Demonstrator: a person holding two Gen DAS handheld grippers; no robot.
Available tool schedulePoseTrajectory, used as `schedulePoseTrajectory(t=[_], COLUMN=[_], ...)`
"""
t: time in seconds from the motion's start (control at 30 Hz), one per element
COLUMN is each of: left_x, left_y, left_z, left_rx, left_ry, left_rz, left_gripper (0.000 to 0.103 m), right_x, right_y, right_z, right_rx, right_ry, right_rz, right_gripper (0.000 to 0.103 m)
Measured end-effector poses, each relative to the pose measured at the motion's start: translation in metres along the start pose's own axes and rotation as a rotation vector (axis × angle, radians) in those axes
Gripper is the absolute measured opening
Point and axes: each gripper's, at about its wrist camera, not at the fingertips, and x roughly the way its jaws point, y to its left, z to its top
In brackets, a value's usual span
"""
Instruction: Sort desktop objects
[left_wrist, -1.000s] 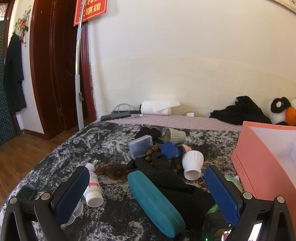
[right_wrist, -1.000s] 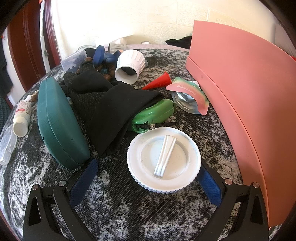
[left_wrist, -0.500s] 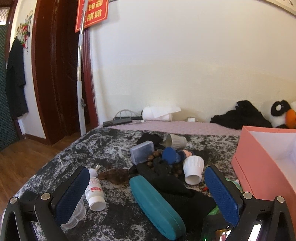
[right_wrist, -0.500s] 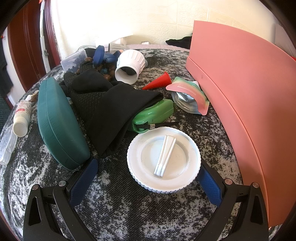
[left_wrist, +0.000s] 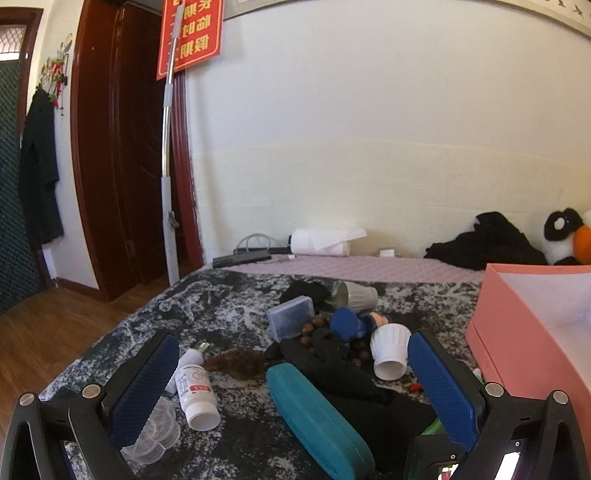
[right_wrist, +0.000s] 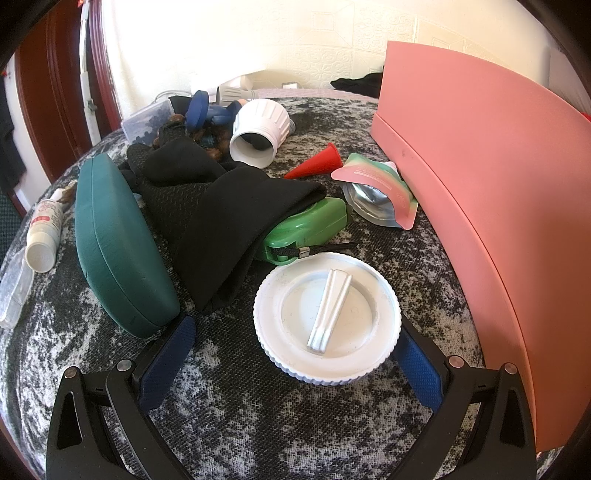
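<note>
Up by your door hangs a red sign (left_wrist: 190, 35) with yellow Chinese characters, partly cut off. The white bottle (left_wrist: 195, 387) carries a red label, too small to read.

Scattered across a black-and-white mottled cloth (right_wrist: 229, 417), all placed relative to a tall pink box (right_wrist: 491, 206): white ribbed lid (right_wrist: 327, 317) lying flat near its front corner; foil pouch (right_wrist: 376, 192) touching its wall; red cone (right_wrist: 317, 162) on its side just beyond the pouch. Farther from the box, green tape measure (right_wrist: 310, 225) half under a black cloth (right_wrist: 221, 206), teal case (right_wrist: 118, 243) lengthwise beyond that, white cup (right_wrist: 260, 133) tipped over, open end forward. Farthest out, small white bottle (left_wrist: 195, 387) lying flat.
</note>
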Motion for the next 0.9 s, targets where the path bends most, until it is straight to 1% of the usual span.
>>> schedulePoseTrajectory(t=[0.1, 0.3, 0.9], left_x=[0.0026, 0.0055, 0.0068], left_y=[0.0009, 0.0009, 0.0004], left_z=[-0.0002, -0.0018, -0.0023], left_rx=[-0.014, -0.026, -0.029], left_ry=[0.024, 0.048, 0.063], left_rz=[-0.029, -0.045, -0.053], left_gripper=[0.102, 0.102, 0.102], right_x=[0.0000, 0.0003, -0.0001], right_y=[0.0000, 0.0002, -0.0007], right_z=[0.0000, 0.0002, -0.0006], right_rx=[0.000, 0.000, 0.000], right_ry=[0.000, 0.000, 0.000], right_rz=[0.000, 0.000, 0.000], right_gripper=[0.103, 0.103, 0.103])
